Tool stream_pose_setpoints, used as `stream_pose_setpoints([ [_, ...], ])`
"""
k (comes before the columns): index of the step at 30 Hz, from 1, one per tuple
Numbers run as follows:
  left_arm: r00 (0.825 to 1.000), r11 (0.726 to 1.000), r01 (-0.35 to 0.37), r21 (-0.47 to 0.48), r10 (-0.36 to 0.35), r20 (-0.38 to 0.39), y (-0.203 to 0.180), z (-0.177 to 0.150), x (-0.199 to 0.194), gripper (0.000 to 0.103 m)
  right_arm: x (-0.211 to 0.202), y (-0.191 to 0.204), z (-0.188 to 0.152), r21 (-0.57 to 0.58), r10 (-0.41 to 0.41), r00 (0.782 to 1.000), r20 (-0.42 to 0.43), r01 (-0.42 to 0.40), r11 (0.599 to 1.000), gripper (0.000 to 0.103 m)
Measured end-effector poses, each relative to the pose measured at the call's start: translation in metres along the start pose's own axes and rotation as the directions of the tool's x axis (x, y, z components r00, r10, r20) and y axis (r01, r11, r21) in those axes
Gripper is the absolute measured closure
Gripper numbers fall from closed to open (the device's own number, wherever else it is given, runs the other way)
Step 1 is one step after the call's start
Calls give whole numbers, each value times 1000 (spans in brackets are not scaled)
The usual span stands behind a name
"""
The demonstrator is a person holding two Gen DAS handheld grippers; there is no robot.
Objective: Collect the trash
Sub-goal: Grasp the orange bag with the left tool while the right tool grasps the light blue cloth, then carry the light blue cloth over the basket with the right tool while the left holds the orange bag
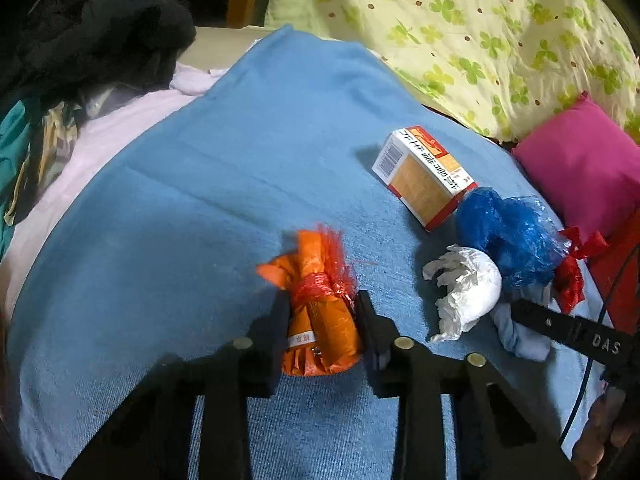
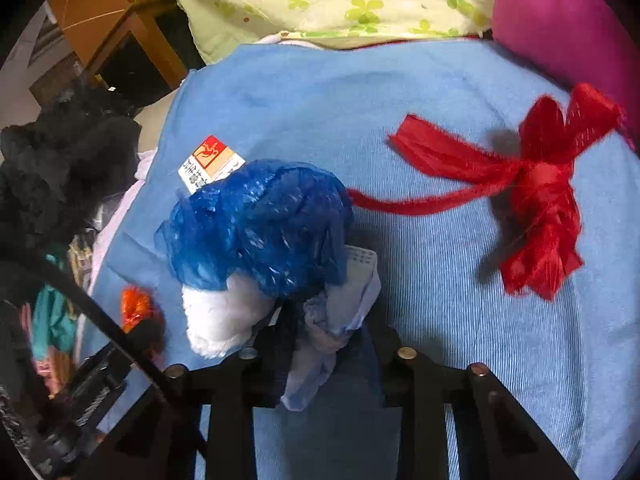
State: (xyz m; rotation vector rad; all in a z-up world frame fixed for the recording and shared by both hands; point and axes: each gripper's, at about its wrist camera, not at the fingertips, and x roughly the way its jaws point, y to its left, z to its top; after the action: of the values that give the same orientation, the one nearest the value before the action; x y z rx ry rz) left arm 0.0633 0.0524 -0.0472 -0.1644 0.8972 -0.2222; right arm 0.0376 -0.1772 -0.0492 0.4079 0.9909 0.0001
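A blue towel-like cloth (image 1: 192, 208) covers the work surface, laid over a pale pink sheet (image 1: 100, 136). Beyond it lie a cream quilt printed with green clovers (image 1: 480, 20) and one magenta cushion (image 1: 580, 164); a heap of dark clothing (image 1: 88, 28) sits far off to the left gripper's left.

Five bits of trash show on the cloth: one orange wrapper bundle (image 1: 320, 304), one small carton (image 1: 424, 176), one blue plastic bag (image 2: 260, 220), one white paper wad (image 1: 468, 288) and one pale blue crumpled cloth (image 2: 332, 328). A single red ribbon bow (image 2: 536, 188) lies ahead and right of the right gripper.

The left gripper (image 1: 322, 312) is clamped on the orange bundle, a shiny crinkled packet tied round the middle with frayed red string, standing between its fingers. The right gripper (image 2: 332, 320) pinches the pale blue cloth, whose folds hang down between its fingers; the blue bag and white wad sit just ahead and to its left, touching each other, with the carton beyond them.
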Motion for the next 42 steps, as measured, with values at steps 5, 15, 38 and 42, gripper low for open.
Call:
stream_pose_setpoints([
  [5, 1000, 1000, 19, 17, -20, 23, -7, -5, -14, 74, -19, -9, -13, -1, 31, 999, -34, -31, 1000, 77],
  [15, 992, 988, 9, 155, -28, 124, -56, -42, -75, 74, -92, -31, -42, -42, 58, 997, 59, -55, 998, 77],
  [38, 943, 898, -67, 435, -85, 320, -213, -75, -216, 74, -312, -95, -117, -87, 46, 722, 690, 21, 996, 77],
  [42, 939, 888, -72, 455, -94, 331, -229, -78, -226, 74, -326, -111, -125, -61, 36, 698, 715, 10, 998, 77],
])
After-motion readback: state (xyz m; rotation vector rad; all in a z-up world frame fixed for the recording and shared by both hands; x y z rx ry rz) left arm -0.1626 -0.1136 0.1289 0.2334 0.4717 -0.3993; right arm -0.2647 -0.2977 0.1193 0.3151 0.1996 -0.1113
